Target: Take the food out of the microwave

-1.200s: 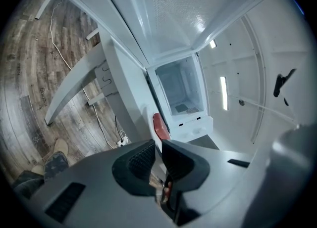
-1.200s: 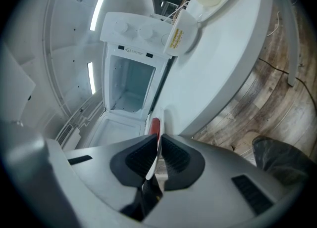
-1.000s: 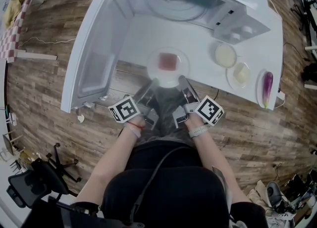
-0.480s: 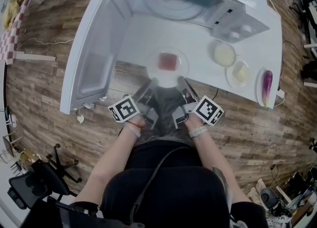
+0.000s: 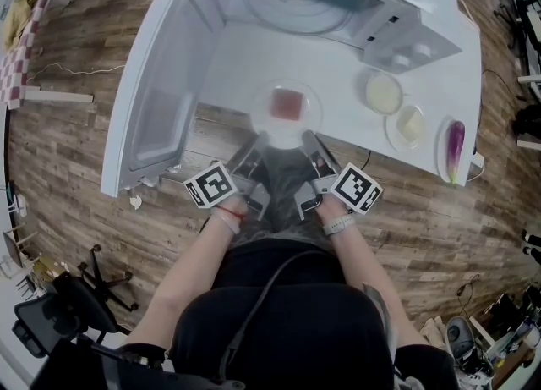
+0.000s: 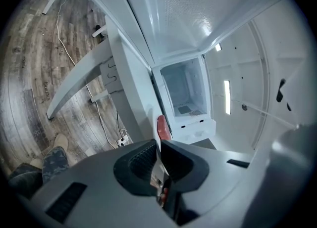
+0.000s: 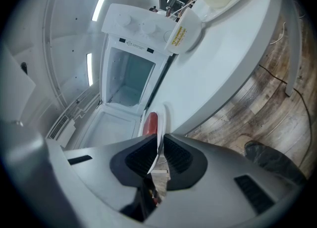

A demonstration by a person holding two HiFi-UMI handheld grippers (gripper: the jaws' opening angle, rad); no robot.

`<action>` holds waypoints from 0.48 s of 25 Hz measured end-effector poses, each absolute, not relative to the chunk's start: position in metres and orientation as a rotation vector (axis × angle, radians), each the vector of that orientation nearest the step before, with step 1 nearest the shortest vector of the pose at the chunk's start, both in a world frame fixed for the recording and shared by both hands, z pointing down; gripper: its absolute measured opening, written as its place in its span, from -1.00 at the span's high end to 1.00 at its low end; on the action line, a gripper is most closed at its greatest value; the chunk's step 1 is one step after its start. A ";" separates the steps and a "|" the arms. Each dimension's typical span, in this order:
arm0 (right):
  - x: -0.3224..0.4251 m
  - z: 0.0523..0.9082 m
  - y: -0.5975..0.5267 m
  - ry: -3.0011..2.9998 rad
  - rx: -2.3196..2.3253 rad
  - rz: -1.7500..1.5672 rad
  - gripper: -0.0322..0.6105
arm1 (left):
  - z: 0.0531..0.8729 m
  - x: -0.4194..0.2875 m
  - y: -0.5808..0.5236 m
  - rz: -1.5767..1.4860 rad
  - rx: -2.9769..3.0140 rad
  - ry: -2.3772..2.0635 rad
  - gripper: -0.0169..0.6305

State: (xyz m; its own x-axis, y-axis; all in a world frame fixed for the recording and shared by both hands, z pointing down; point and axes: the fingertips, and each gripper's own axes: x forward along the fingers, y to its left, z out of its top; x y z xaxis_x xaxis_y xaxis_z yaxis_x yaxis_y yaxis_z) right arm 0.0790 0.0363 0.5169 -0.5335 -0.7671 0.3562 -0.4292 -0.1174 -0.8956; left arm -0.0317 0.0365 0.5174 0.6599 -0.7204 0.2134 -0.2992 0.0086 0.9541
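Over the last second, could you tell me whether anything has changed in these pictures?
Nothing visibly moved. The left gripper and right gripper stay shut on the near rim of the plate, with the food on it, in front of the microwave, whose door is open as before.

My left gripper (image 5: 256, 150) and right gripper (image 5: 309, 145) are grey with black ribbed pads (image 6: 141, 160), each bearing a black-and-white marker cube (image 5: 211, 186). I wear a black top (image 5: 287, 329), a dark strap (image 5: 254, 312), a red wristband (image 5: 232, 213) on the left and a pale wristband (image 5: 338, 225) on the right.
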 end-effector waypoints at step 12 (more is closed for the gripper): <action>0.078 0.514 0.035 1.864 -1.300 -1.723 0.73 | 0.518 -0.030 0.030 -0.442 1.522 -0.865 0.86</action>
State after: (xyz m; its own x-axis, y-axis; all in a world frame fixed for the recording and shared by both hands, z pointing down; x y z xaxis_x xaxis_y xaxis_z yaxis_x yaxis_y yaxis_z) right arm 0.0785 0.0348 0.5145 -0.5516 -0.7560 0.3524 -0.4108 -0.1215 -0.9036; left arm -0.0301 0.0303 0.5181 0.6432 -0.7359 0.2117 -0.2601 0.0502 0.9643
